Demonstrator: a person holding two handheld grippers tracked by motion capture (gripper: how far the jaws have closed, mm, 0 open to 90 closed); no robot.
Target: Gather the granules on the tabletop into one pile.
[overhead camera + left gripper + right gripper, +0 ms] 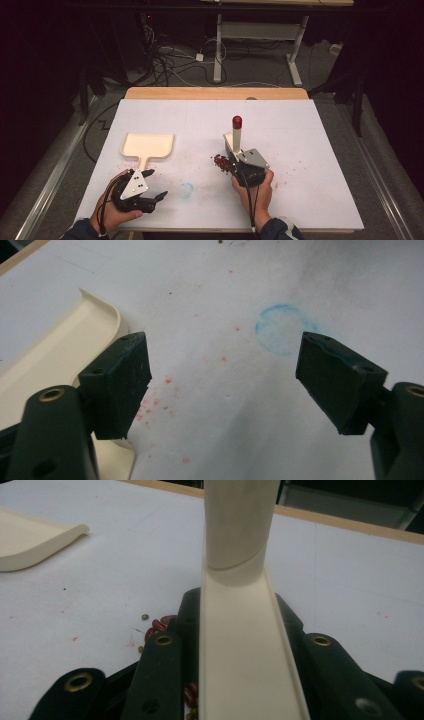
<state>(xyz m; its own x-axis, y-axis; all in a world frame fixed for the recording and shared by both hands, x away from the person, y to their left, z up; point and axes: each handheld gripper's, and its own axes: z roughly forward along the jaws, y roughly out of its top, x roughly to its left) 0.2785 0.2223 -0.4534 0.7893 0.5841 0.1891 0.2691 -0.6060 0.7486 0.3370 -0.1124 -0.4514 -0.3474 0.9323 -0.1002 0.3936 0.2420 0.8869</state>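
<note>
the table point(300, 150) is seen from above and behind the person's side in the high view, looking forward and down, far enough to take in floor and cables. the left gripper view is set close over the white sheet, along its own jaws. the right gripper view sits low, nearly level, toward the far edge. the cream dustpan point(148, 145) point(55, 355) point(35, 542) is shared by all three.

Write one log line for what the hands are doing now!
right gripper: shut on brush by beans | left gripper: open, beside dustpan
</note>
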